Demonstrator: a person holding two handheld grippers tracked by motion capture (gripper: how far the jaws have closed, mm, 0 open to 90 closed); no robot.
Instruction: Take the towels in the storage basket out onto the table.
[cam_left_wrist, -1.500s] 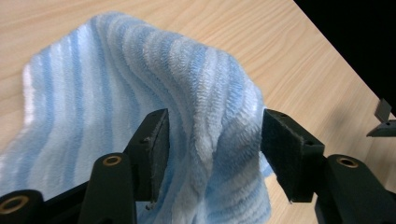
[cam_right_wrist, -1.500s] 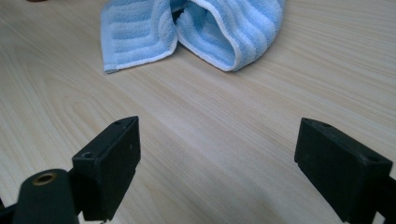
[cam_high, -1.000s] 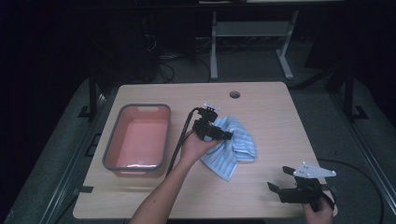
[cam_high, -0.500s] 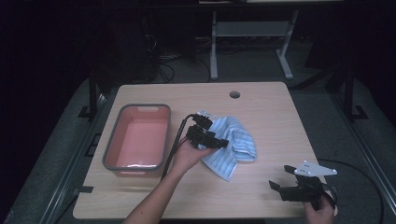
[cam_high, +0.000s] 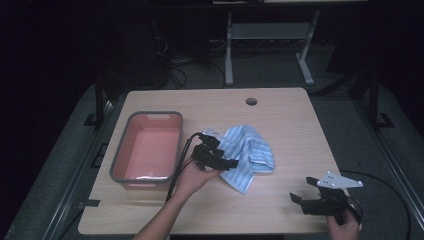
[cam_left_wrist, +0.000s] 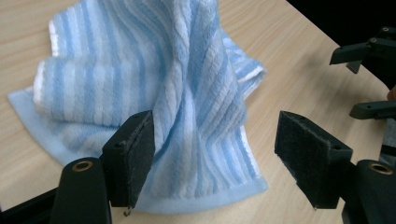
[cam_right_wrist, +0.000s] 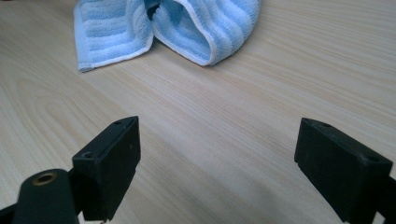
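Left gripper (cam_high: 224, 161) sits at the near-left edge of the blue-and-white striped towel (cam_high: 249, 156), jaws spread wide, a raised fold of terry between the pads but nothing pinched yet. The towel lies crumpled mid-table, just right of the pink tub (cam_high: 149, 147) with the grey rim. To grab well, I'd say sink the pads lower around that ridge and close on a thick bunch. Right gripper (cam_high: 311, 196) waits released at the near-right corner. Pale wood-grain table (cam_high: 290, 120), cable hole (cam_high: 251, 101) at the far edge; beyond, a dim room with what looks like a desk frame.
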